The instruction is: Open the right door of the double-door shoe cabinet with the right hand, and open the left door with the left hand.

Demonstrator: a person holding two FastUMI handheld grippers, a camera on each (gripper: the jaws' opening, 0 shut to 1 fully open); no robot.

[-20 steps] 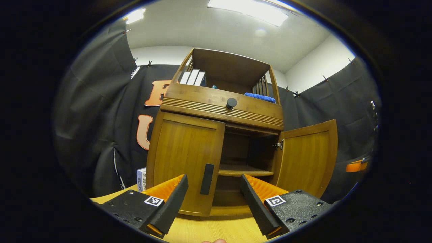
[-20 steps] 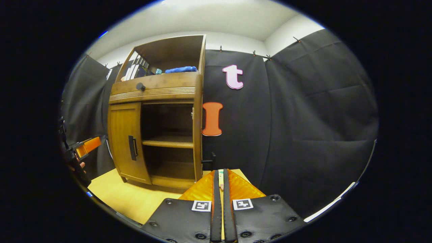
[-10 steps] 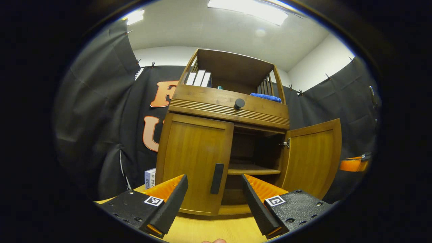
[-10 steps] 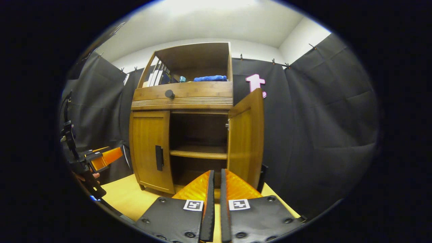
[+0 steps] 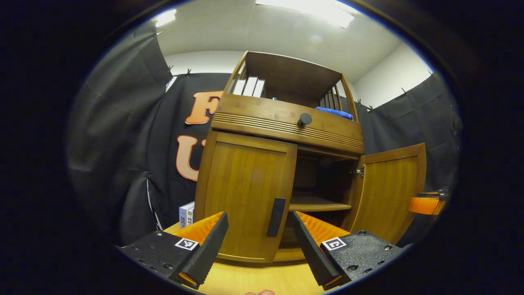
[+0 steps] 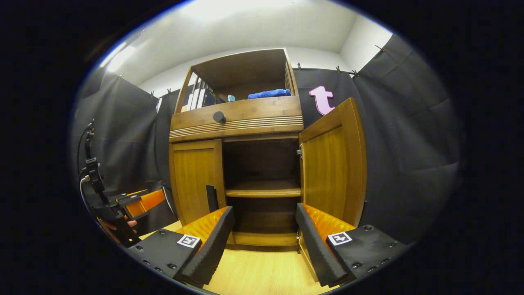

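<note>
Before the shoe cabinet (image 5: 282, 164), left tool (image 5: 258, 241) spread wide facing the closed left door (image 5: 245, 196), right tool (image 6: 262, 241) spread wide, right door (image 6: 333, 164) open

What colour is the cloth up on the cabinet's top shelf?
Blue. The folded blue cloth shows best in the right gripper view.

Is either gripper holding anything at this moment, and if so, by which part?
Nothing is held. The left gripper is open in front of the shut left door's handle. The right gripper is open, apart from the open right door.

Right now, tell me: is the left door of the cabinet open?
No, the left door sits flush and closed, its handle untouched, while the right door stands swung open.
</note>
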